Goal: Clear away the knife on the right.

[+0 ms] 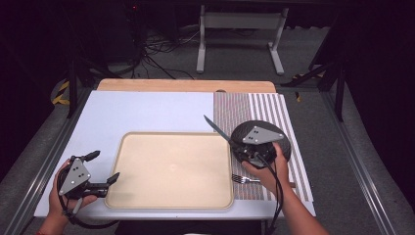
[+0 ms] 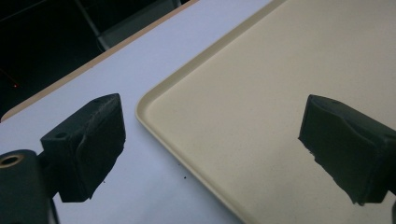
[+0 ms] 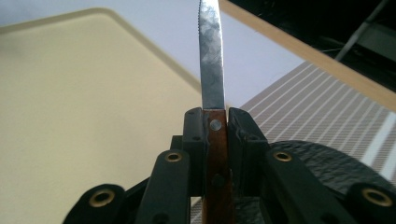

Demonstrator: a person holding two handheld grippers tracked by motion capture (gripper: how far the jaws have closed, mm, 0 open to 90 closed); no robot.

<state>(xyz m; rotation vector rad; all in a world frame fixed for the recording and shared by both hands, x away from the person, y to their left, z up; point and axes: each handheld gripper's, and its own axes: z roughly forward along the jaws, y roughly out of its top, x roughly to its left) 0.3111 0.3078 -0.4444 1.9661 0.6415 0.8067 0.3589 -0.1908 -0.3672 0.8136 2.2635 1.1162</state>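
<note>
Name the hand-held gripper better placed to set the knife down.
Right. The right hand-held gripper is already shut on the knife beside the tray; the left hand-held gripper is open and holds nothing.

High view fixed above the near table edge, looking forward and down, left gripper view close over the flat beige plastic tray (image 2: 280, 93) corner, right gripper view low, sharing that tray

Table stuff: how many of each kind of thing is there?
Knife: 1, in the right claw
Fork: 1
Plate, dark: 1
Tray, beige: 1
Striped placemat: 1
Total: 5
</note>
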